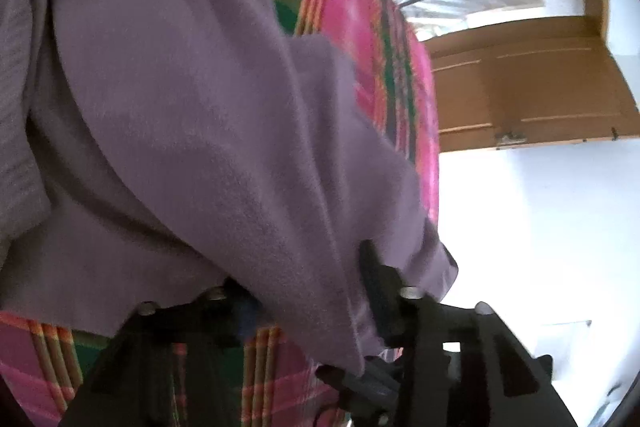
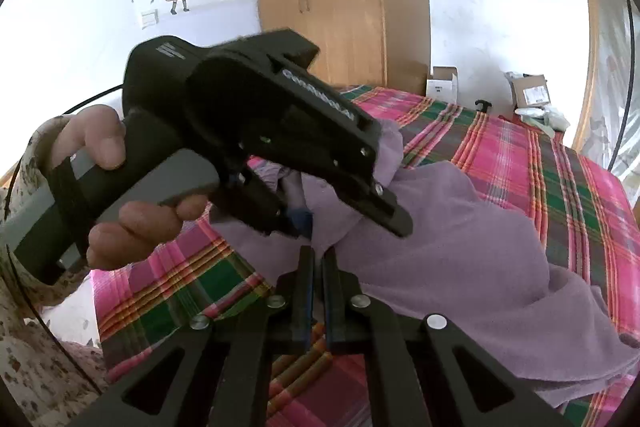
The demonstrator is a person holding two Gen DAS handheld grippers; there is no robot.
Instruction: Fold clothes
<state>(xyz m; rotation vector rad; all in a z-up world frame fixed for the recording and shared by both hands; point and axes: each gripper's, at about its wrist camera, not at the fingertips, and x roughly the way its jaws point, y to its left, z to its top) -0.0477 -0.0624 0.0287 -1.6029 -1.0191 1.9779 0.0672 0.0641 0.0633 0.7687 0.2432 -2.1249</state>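
Left claw (image 2: 344, 203): clenched on a bunched fold of the soft mauve knit garment (image 2: 460, 247), lifting it. Right claw (image 2: 316, 291): fingers drawn nearly together just below that bunch, apparently gripping nothing. Beyond both claws the garment lies rumpled across the pink-and-green plaid bedspread (image 2: 540, 167). Judgement: folding is early; no neat fold visible, and flattening and all folds remain.
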